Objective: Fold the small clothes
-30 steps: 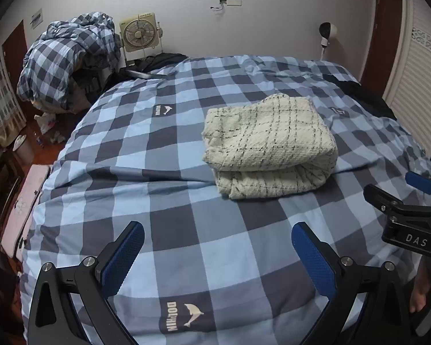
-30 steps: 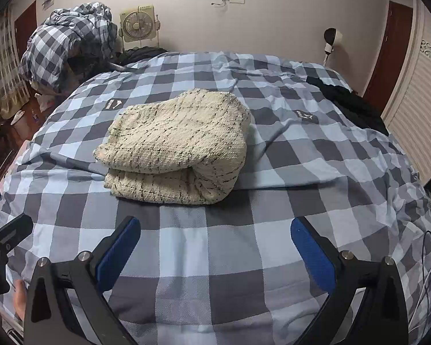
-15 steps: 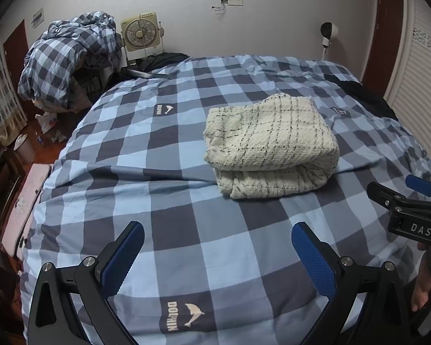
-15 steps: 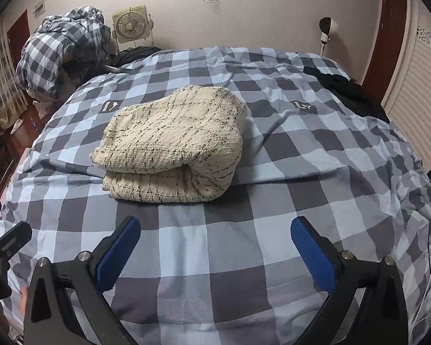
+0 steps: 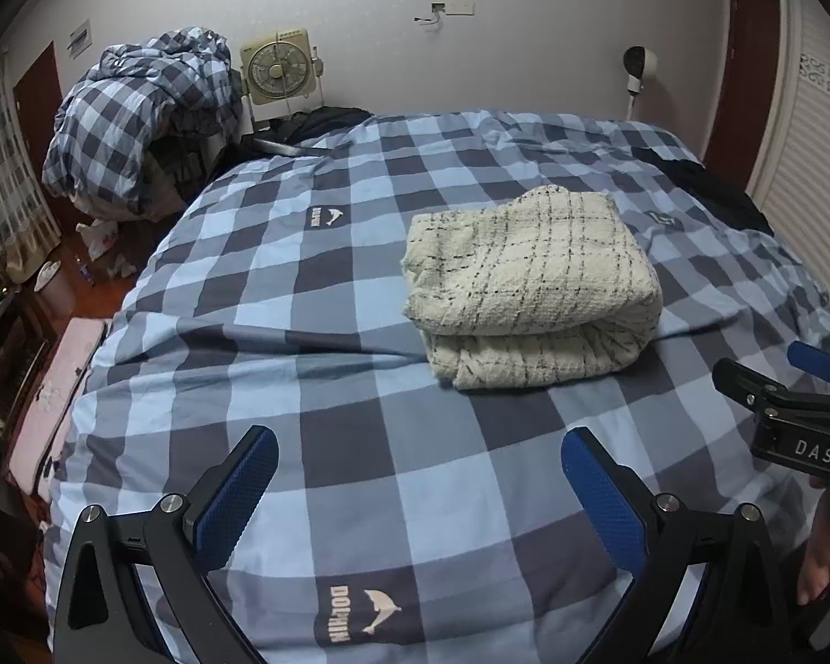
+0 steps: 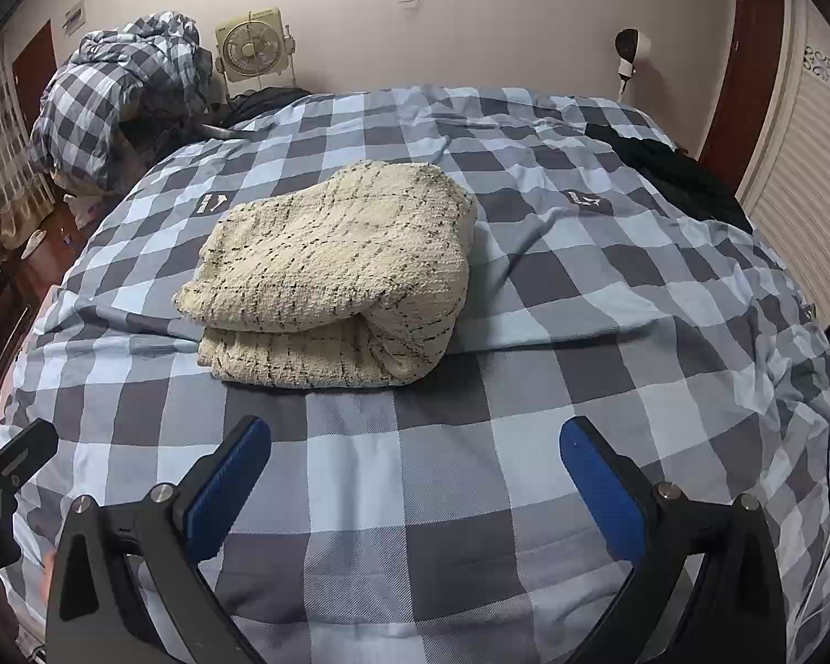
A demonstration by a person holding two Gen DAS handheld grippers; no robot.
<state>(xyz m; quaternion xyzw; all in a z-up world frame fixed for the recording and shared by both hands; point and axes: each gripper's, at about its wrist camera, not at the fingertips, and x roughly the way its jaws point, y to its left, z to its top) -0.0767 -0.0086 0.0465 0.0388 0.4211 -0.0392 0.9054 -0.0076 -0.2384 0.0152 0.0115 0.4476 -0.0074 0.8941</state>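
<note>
The left gripper [image 5: 419,489] hangs over the near edge of the bed [image 5: 304,387], its blue pads [image 5: 237,498] spread wide with nothing between them. The right gripper [image 6: 415,484] is likewise spread and empty above the near edge; its black body also shows at the right rim of the left view. Beyond both, the cream garment [image 6: 332,271] lies folded into a thick bundle on the checked cover, near the bed's middle, apart from either tool. Past the far left corner sit a checked heap [image 5: 138,116] and a fan [image 5: 275,72].
</note>
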